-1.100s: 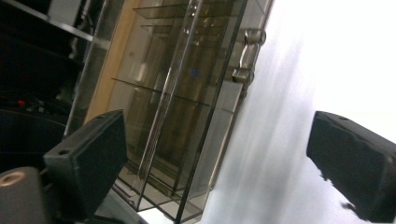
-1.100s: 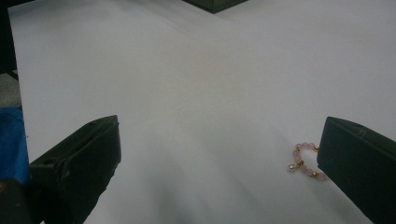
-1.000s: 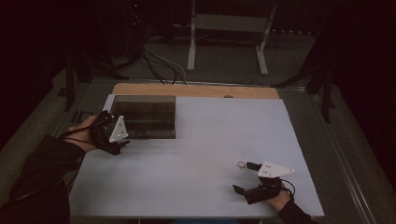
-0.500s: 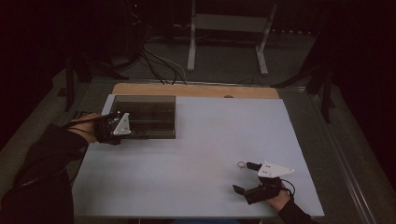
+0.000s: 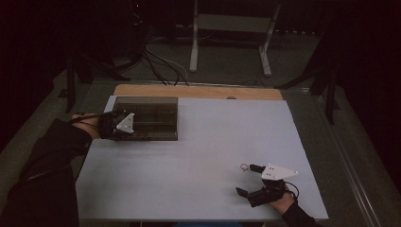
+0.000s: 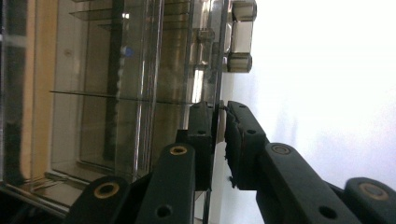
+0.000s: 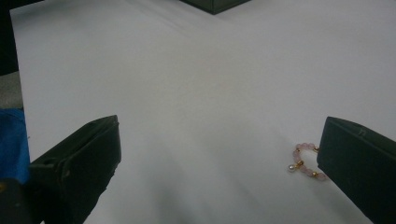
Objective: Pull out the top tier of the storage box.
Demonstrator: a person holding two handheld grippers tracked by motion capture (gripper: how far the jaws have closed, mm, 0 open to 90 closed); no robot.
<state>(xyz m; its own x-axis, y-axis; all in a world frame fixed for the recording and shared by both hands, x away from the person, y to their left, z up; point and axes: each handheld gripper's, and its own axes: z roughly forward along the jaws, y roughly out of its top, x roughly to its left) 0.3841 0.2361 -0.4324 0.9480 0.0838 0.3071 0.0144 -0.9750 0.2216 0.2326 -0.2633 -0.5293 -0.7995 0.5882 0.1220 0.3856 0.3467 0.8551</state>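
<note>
The left gripper (image 6: 218, 140) had just been closing and now pinched the thin clear front wall of the box (image 5: 146, 118), which sat at the table's (image 5: 198, 142) far left corner. The box seemed not yet opened. The right gripper (image 5: 249, 179) rested near the front right edge, jaws wide and holding nothing, with the pink bead ring (image 7: 304, 160) lying just beside one jaw, not yet picked up. Bare table lay between ring and box, so nothing blocked the way.

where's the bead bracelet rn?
High view: the bead bracelet lies on the white table, front right, just beside the right claw; its jaws stand open.
</note>
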